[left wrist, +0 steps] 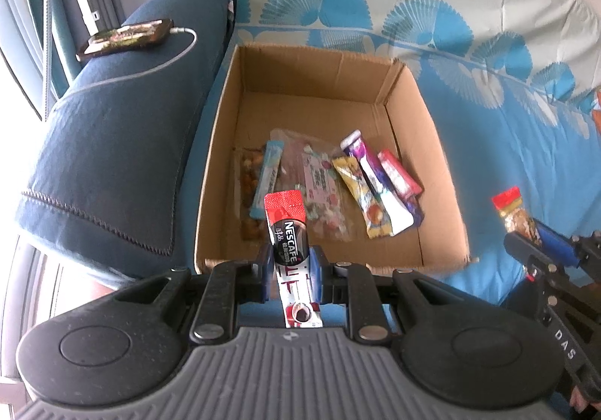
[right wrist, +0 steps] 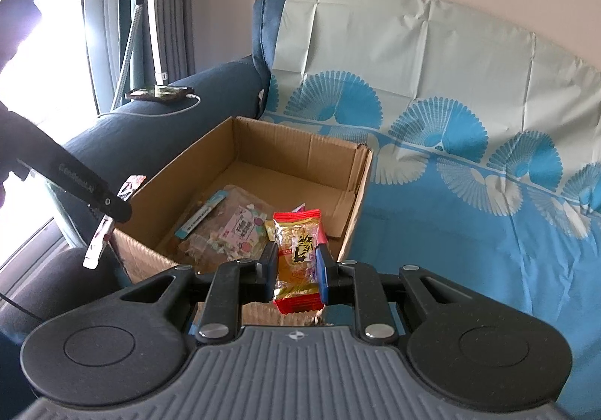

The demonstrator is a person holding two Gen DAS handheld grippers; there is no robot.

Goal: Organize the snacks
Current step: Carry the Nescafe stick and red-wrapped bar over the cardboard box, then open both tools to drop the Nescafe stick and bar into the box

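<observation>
The left tool (left wrist: 291, 262) grips a Nescafé stick (left wrist: 287, 232) over the near edge of the box (left wrist: 443, 172) on the sofa (left wrist: 112, 142). The right tool (right wrist: 296, 264) clamps a red-and-gold snack pack (right wrist: 298, 251) beside the box, where other snacks (left wrist: 326, 187) lie.

Phone (left wrist: 126, 37) (cable plugged in) lies on armrest (left wrist: 112, 142).
</observation>
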